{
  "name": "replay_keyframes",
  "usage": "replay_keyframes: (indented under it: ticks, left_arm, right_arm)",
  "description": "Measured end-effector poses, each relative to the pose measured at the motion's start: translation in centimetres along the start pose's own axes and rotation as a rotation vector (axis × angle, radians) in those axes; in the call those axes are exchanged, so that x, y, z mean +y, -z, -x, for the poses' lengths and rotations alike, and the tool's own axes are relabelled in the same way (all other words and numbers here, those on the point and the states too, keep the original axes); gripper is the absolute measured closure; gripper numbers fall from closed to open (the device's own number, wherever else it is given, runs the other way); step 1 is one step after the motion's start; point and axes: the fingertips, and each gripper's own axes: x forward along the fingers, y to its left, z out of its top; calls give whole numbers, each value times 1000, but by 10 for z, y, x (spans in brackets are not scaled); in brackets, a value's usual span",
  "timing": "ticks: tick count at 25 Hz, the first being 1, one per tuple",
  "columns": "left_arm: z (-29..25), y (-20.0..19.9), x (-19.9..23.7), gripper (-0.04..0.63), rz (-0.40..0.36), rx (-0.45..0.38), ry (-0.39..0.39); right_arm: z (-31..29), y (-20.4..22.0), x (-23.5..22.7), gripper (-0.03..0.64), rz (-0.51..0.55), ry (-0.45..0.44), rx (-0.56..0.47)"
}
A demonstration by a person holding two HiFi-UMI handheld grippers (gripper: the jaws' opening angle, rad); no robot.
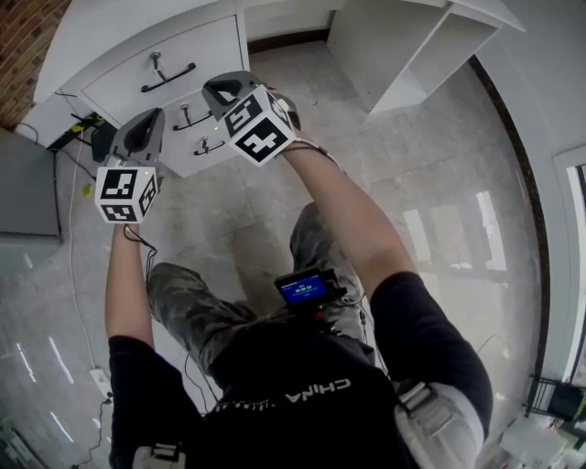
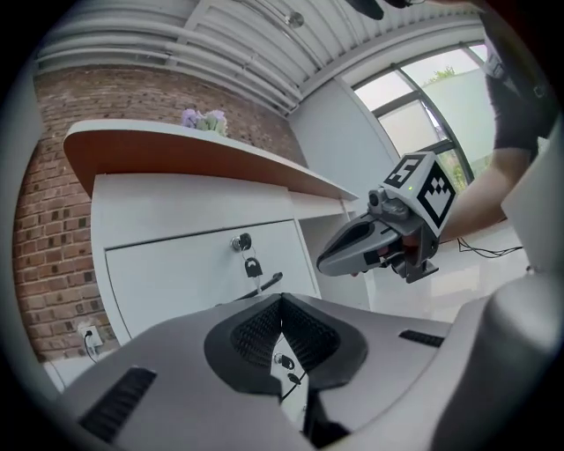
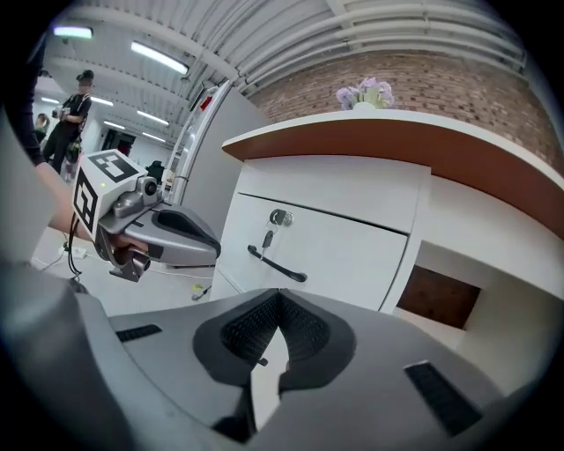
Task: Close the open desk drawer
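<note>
Desk drawer, head view: top front [image 1: 197, 55] of the white desk [image 1: 101, 27] at upper left, with its handle [image 1: 168, 78] facing down-frame; impossible to tell from above how far out it stands.
Grippers, head view: right gripper [image 1: 220, 94] held close before the drawer fronts, left gripper [image 1: 151, 117] just beside it at lower left; probably placed so a blunt nose can push, with no grasp needed.
Claw, left gripper view: jaws closed together, nothing between them, touching nothing; drawer front [image 2: 176, 282] with key [image 2: 240, 241] ahead, near but apart.
Claw, right gripper view: jaws closed and empty; same front [image 3: 352, 255] ahead, seemingly a little proud of the panel above, not yet touched.
Stage: approach, judging by the gap; push apparently not yet made.
</note>
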Motion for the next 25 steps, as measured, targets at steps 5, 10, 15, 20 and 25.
replay_keyframes:
  ticks: [5, 10, 15, 20, 25]
  left_arm:
    - [24, -51, 8, 583, 29, 75, 70]
    - [51, -144, 28, 583, 101, 140, 102]
    - [84, -261, 51, 583, 172, 187, 94]
    - [131, -386, 66, 583, 257, 188, 75]
    - [173, -468, 65, 583, 348, 145, 25]
  right_arm:
    - [19, -53, -5, 601, -61, -69, 70]
    - [65, -133, -28, 601, -95, -104, 162]
    - [123, -237, -55, 601, -65, -123, 231]
    - [191, -346, -79, 601, -29, -124, 271]
    - [251, -407, -96, 601, -64, -74, 262]
